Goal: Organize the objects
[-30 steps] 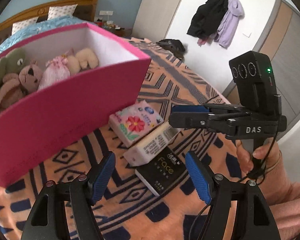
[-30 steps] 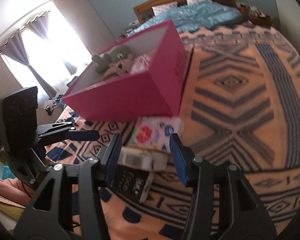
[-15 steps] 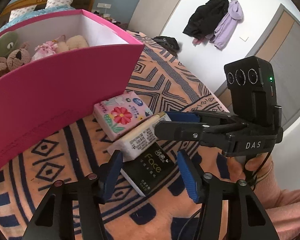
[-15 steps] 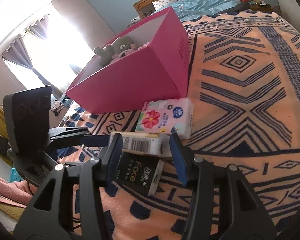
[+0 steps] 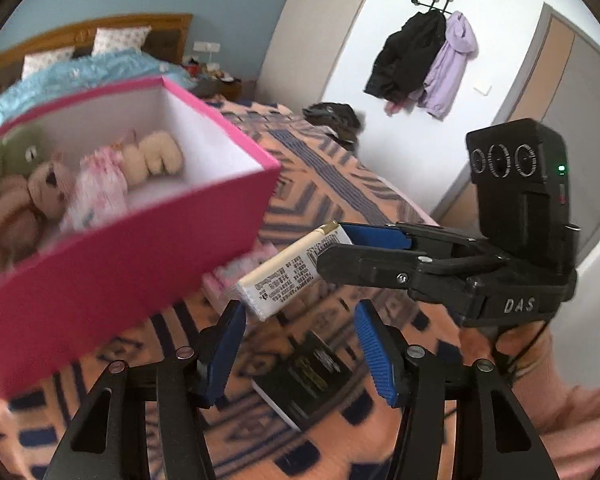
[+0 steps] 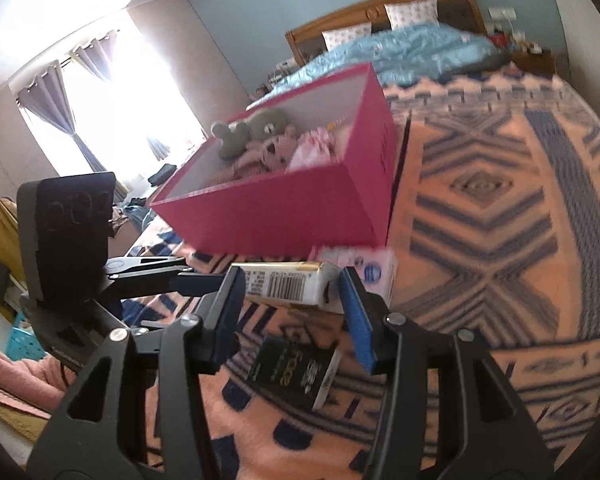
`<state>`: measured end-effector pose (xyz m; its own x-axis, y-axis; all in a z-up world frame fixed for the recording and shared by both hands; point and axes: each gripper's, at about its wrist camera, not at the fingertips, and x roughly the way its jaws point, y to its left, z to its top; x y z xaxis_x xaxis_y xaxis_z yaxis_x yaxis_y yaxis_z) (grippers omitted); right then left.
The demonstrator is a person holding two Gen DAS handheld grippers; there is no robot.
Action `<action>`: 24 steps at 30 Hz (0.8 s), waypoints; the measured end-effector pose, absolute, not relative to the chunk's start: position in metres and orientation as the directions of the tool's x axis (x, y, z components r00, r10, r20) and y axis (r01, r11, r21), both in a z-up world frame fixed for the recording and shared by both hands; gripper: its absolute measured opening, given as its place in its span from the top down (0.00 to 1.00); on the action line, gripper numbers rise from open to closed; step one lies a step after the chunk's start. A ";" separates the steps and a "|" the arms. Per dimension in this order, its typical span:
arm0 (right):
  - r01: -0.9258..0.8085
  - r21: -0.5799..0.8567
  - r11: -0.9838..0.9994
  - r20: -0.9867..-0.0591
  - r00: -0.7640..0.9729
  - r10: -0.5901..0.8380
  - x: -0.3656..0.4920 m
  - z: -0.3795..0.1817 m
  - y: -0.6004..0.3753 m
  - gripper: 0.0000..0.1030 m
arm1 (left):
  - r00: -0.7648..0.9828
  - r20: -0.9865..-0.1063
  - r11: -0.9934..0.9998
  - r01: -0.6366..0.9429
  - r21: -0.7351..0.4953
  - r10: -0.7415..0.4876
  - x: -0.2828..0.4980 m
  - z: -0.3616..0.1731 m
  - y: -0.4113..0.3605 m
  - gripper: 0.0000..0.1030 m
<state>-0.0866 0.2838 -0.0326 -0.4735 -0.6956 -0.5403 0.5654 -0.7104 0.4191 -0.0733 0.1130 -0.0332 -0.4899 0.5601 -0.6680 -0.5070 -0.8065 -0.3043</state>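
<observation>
My right gripper (image 6: 292,310) is shut on a white tissue pack (image 6: 288,282), which hangs tilted above the bed. In the left wrist view the same pack (image 5: 280,280) sticks out leftward from the right gripper (image 5: 340,250). Under it a black "face" pack (image 6: 296,372) lies on the blanket. A floral pack (image 6: 370,270) lies against the pink box (image 6: 276,216). The box (image 5: 112,264) holds several plush toys (image 5: 40,196). My left gripper (image 5: 298,350) is open over the black pack (image 5: 306,376), nothing between its pads.
An orange and navy patterned blanket (image 6: 480,220) covers the bed. A blue quilt (image 6: 412,48) and pillows lie at the headboard. Coats (image 5: 420,64) hang on the far wall. A hand in a pink sleeve (image 5: 520,348) holds the right gripper.
The right gripper has lifted the white pack off the black pack and the blanket. The left gripper's jaws came closer together, and its view now shows more of the box's inside.
</observation>
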 end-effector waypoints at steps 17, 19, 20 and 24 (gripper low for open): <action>0.551 0.364 -0.751 -0.614 -0.465 -0.638 -0.093 -0.068 0.287 0.50 | -0.421 -0.694 -0.794 -0.475 -0.379 0.584 -0.089 -0.065 0.102 0.45; 0.543 0.379 -0.749 -0.612 -0.460 -0.643 -0.094 -0.070 0.289 0.50 | -0.414 -0.705 -0.799 -0.468 -0.378 0.576 -0.090 -0.069 0.102 0.50; 0.534 0.383 -0.753 -0.614 -0.462 -0.640 -0.095 -0.071 0.289 0.50 | -0.413 -0.710 -0.802 -0.466 -0.375 0.571 -0.089 -0.070 0.103 0.50; 0.522 0.401 -0.753 -0.620 -0.451 -0.642 -0.096 -0.074 0.292 0.50 | -0.402 -0.715 -0.799 -0.468 -0.376 0.572 -0.086 -0.072 0.103 0.50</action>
<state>-0.0964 0.2922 -0.0745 -0.4506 -0.6423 -0.6200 0.5219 -0.7530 0.4008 -0.0856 0.1029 -0.0719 -0.4020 0.5722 -0.7148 -0.4684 -0.7993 -0.3764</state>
